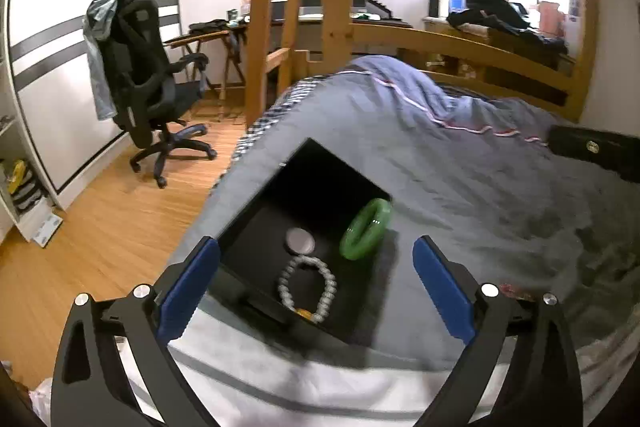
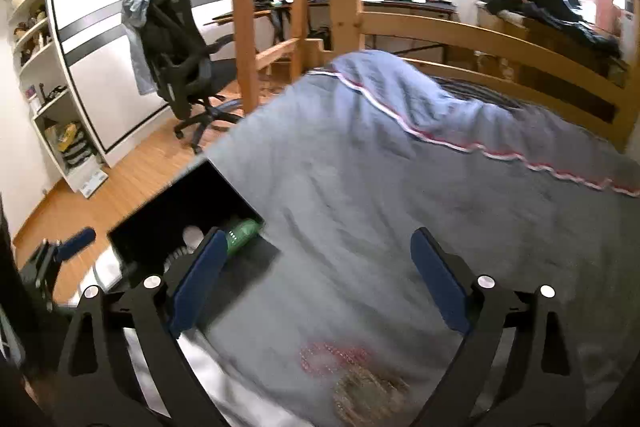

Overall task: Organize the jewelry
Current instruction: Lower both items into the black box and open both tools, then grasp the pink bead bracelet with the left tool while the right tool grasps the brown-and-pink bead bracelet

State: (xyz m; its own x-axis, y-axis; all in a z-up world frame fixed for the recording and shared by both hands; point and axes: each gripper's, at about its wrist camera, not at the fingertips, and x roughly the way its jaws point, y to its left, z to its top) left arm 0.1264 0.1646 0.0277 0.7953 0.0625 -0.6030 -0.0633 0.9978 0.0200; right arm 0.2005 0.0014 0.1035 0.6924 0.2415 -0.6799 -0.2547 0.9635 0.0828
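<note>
While both my tongs, left (image 1: 316,283) and right (image 2: 316,279), stand spread and empty, the black box (image 1: 320,183) on the bed (image 1: 480,167) lies straight ahead of the left, nearer one. Inside: one green bangle (image 1: 366,229) leaning upright on the right wall, one bead bracelet (image 1: 308,287), one silver disc (image 1: 299,241).

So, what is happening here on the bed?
A person is sorting jewelry with two handheld grippers. A black box sits on the grey bedcover and holds a green bangle, a white bead bracelet and a round silver piece. The left gripper and right gripper are open and empty.
</note>
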